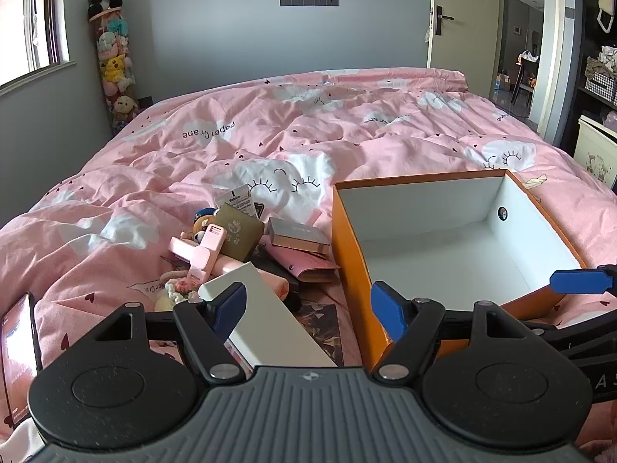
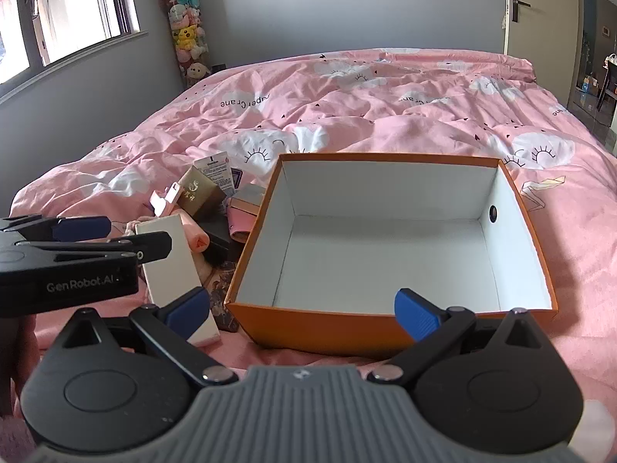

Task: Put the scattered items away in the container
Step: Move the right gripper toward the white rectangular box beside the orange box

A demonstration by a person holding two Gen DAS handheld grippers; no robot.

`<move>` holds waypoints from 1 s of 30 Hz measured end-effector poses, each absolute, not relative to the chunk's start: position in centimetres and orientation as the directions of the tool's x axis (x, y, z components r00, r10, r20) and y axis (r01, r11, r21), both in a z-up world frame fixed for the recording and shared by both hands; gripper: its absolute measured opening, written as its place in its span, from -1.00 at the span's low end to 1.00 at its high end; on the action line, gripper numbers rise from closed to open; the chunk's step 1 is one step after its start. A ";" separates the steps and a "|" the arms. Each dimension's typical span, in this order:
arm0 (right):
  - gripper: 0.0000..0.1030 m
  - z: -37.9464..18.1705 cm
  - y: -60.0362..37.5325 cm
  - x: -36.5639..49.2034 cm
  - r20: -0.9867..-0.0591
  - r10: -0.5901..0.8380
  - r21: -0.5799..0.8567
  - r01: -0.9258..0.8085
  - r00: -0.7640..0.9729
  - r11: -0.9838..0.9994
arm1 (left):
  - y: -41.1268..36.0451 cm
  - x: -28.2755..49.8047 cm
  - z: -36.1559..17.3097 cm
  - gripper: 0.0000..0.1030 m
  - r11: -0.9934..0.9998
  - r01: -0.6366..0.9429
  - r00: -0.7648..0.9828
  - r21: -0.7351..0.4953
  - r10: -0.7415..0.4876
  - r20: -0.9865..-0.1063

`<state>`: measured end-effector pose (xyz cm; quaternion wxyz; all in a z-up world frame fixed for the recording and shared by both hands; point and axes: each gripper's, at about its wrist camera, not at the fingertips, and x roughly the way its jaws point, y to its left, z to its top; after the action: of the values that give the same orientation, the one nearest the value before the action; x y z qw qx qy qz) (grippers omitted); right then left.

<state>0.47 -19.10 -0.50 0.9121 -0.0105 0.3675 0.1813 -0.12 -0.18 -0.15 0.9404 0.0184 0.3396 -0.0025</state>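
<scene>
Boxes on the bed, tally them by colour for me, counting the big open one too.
orange container: 1
white box: 1
olive-gold box: 1
silver-grey box: 1
black box: 1
Total: 5 that show

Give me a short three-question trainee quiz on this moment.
1. True or false: the orange box already holds items.
2. Which side of the box is the clutter pile on: A left, B right, C inside?
3. Fill in: both the left gripper and right gripper are ____.

Key: 1 false, it is empty; 2 A; 3 open.
</scene>
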 end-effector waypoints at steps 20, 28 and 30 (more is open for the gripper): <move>0.99 -0.7 -19.4 0.7 -0.695 0.292 0.101 -0.312 0.657 0.945 | 0.0 0.2 -0.4 0.64 1.000 0.010 0.755 0.030 0.012 -0.656; 0.99 -0.8 -19.6 0.8 -0.699 0.289 0.105 -0.306 0.654 0.946 | 0.1 0.3 -0.5 0.64 1.000 0.008 0.753 0.030 0.014 -0.658; 0.99 -0.8 -19.6 0.8 -0.700 0.287 0.103 -0.305 0.654 0.947 | 0.1 0.3 -0.5 0.64 1.000 0.009 0.753 0.030 0.013 -0.658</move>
<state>0.81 -19.61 -0.82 0.9094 -0.0120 0.3826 0.1627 0.32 0.07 -0.48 0.9360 0.0154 0.3518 0.0011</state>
